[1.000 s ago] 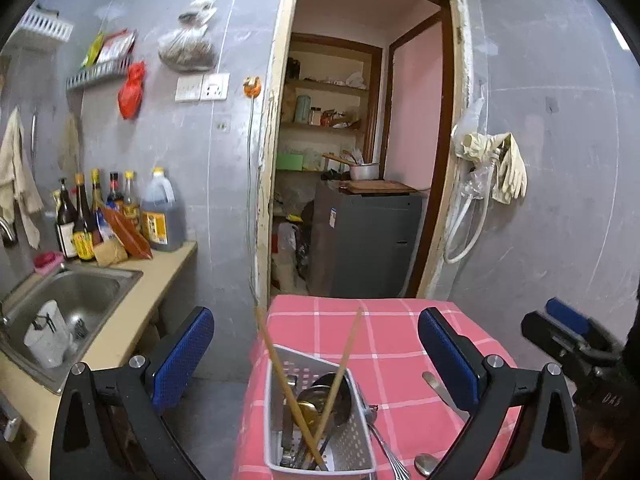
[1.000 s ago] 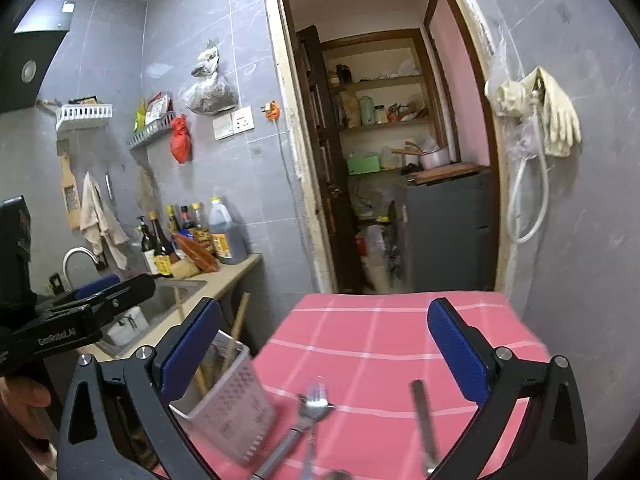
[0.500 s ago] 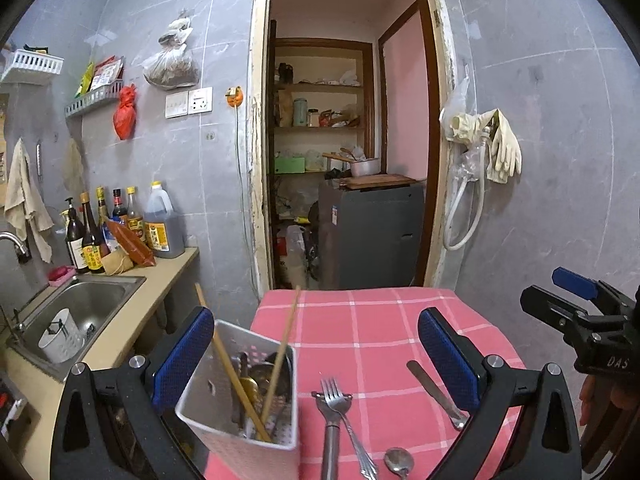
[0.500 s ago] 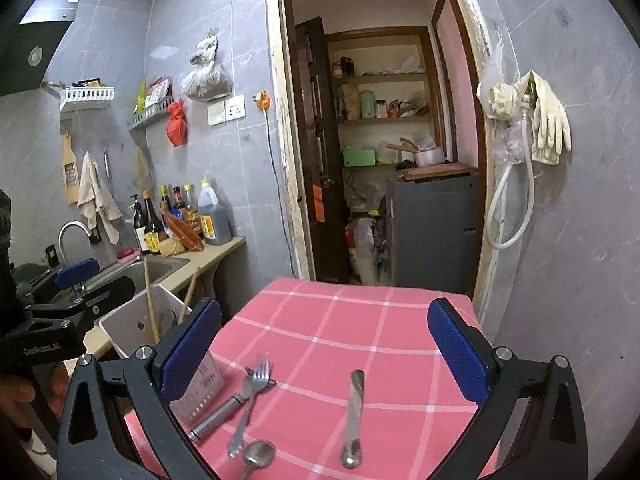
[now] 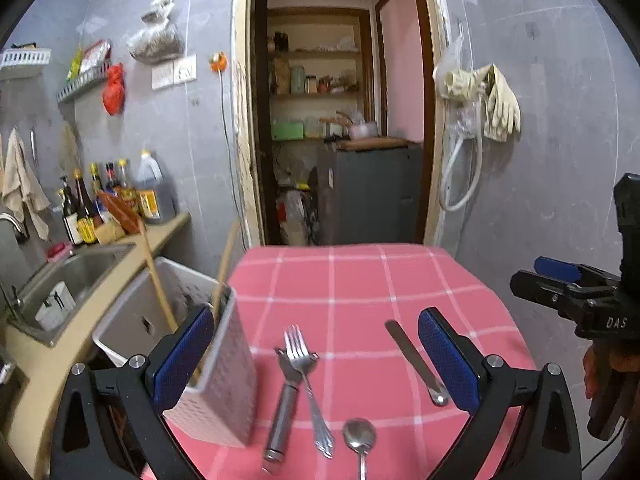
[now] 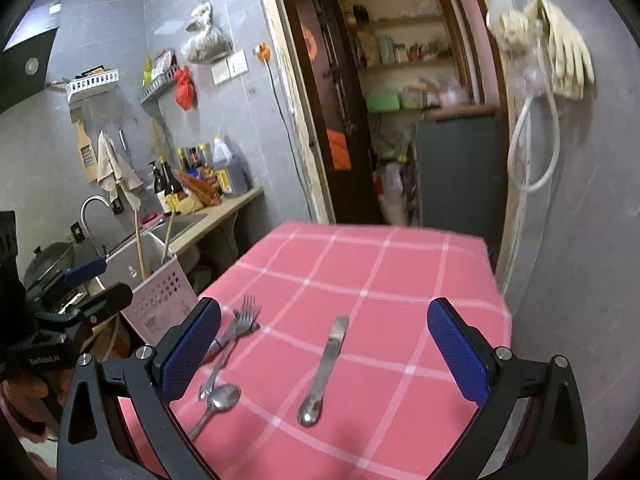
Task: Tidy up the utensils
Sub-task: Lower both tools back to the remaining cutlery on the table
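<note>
Shifted left since earlier: caddy (image 5: 208,364), now at cloth (image 5: 360,280) edge. Both grippers (image 5: 316,364) (image 6: 320,352) spread, empty. Knife (image 6: 326,364) mid-cloth: stiff, slippery; pinch across handle.

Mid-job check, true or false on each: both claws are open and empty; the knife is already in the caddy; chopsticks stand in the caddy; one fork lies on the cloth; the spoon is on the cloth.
1. Both the left claw and right claw are open and empty. True.
2. The knife is in the caddy. False: it lies on the pink cloth.
3. Chopsticks stand in the caddy. True.
4. One fork lies on the cloth. False: two forks lie there, overlapping.
5. The spoon is on the cloth. True.
</note>
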### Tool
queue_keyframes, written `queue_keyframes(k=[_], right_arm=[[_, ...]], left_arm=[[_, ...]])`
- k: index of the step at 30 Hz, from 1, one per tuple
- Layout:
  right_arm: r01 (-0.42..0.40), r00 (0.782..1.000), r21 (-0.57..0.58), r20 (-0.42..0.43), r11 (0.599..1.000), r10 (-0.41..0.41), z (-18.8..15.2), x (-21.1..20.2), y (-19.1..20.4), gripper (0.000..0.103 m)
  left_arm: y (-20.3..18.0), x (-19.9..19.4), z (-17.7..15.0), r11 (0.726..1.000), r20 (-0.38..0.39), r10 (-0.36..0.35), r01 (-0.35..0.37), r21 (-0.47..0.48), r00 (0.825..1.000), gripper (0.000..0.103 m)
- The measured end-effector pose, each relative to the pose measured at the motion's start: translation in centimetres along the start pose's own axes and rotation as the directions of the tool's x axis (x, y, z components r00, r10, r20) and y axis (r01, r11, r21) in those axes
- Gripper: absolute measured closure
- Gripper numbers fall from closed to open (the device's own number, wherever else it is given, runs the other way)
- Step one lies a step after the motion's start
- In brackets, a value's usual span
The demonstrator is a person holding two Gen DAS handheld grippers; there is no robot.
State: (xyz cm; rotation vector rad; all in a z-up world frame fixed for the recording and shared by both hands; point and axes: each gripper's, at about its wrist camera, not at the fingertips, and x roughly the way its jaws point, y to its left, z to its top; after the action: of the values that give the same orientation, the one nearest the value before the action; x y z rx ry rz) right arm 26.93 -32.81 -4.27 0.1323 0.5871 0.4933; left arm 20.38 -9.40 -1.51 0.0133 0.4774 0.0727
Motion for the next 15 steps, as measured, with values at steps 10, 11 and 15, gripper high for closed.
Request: queue_keyframes(k=[10, 11, 15], right_arm=[[-0.078, 0.984, 0.048, -0.16, 0.996, 0.084, -2.9, 5.6, -2.7, 0.024], [-0.086, 0.981, 0.053, -0.172, 0.995, 0.094, -3.2, 6.2, -2.8, 0.029], [-0.123, 0.959, 0.069, -0.248, 0.99, 0.137, -4.3, 9.0, -2.9, 0.044]], left_arm=[[-2.0, 3.8, -3.0, 1.0, -0.146, -0.003, 0.003, -0.002, 0.989, 0.014], [-2.1, 4.5, -3.4, 1.0, -0.169, 0.012, -0.012, 0.002, 0.986, 0.017], [-2.4, 6.5, -4.2, 0.997, -0.235, 0.078, -0.077, 0.012, 0.969, 0.034]])
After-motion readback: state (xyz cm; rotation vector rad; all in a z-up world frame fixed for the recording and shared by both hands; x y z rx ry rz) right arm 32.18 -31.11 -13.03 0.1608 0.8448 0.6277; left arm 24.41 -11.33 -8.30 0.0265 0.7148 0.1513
